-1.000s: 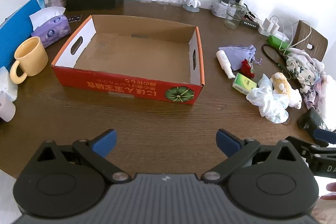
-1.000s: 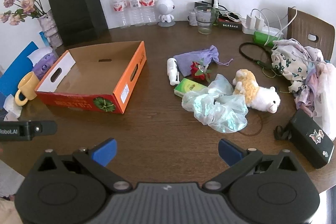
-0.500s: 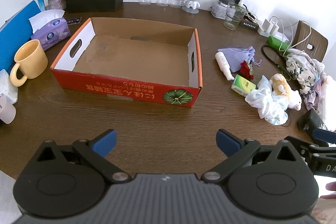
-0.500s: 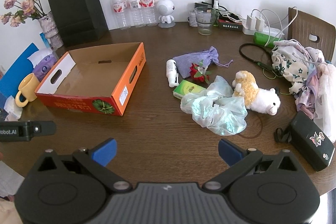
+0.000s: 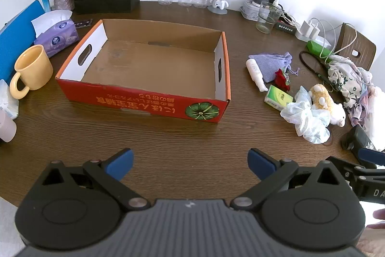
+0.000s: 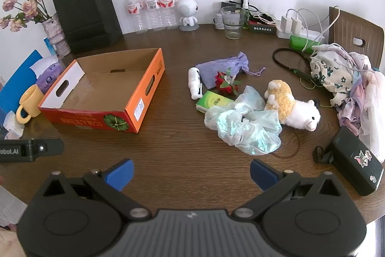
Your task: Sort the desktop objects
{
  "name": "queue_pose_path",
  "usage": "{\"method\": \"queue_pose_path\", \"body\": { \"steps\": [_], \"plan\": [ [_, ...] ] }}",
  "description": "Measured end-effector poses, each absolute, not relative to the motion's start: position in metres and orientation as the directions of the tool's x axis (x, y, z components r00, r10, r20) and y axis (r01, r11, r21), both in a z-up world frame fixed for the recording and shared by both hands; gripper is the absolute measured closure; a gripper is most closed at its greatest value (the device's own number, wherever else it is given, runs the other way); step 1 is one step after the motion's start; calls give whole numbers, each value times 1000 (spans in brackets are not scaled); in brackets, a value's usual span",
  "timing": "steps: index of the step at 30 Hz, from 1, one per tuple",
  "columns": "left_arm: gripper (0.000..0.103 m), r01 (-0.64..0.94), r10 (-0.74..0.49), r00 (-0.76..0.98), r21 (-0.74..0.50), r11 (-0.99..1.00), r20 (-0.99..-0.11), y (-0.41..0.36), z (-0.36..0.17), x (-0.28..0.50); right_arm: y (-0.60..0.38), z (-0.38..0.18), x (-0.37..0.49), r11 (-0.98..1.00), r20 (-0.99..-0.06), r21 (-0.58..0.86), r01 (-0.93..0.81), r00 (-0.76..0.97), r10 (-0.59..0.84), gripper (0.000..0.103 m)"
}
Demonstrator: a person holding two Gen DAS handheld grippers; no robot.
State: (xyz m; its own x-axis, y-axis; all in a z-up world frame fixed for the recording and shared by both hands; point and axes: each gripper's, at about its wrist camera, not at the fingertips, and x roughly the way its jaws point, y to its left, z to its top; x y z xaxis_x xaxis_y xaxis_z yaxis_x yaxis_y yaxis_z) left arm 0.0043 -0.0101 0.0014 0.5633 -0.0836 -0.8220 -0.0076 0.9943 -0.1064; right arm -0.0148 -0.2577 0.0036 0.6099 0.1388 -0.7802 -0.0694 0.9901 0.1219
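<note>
An empty red-orange cardboard box [image 5: 216, 110] [image 6: 151, 86] stands on the brown table. Right of it lie a white bottle [image 6: 194, 83], a purple pouch [image 6: 223, 69], a red flower [image 6: 226, 83], a green packet [image 6: 213, 101], a crumpled plastic bag [image 6: 245, 129] and a plush alpaca [image 6: 291, 107]. My left gripper [image 5: 190, 165] is open and empty, well short of the box's front wall. My right gripper [image 6: 191, 174] is open and empty, short of the plastic bag.
A yellow mug [image 5: 33, 69] and tissue pack [image 5: 57, 35] sit left of the box. Water bottles [image 6: 150, 9], a black bag [image 6: 87, 11], a glass [image 6: 232, 24] and chargers line the back. Clothes [image 6: 346, 78] and a black case [image 6: 356, 163] lie at right.
Both grippers have drawn back and risen slightly, so the box and objects look a little farther away. Both stay open. Nothing on the table has moved.
</note>
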Motion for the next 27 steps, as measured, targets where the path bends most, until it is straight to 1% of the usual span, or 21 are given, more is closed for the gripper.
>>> {"method": "queue_pose_path", "body": {
  "steps": [27],
  "plan": [
    [0,-5,-86,565,-107,994,-821,-10,0,5,-257,4,-14,990,-777,118,-72,614,138,0]
  ]
}}
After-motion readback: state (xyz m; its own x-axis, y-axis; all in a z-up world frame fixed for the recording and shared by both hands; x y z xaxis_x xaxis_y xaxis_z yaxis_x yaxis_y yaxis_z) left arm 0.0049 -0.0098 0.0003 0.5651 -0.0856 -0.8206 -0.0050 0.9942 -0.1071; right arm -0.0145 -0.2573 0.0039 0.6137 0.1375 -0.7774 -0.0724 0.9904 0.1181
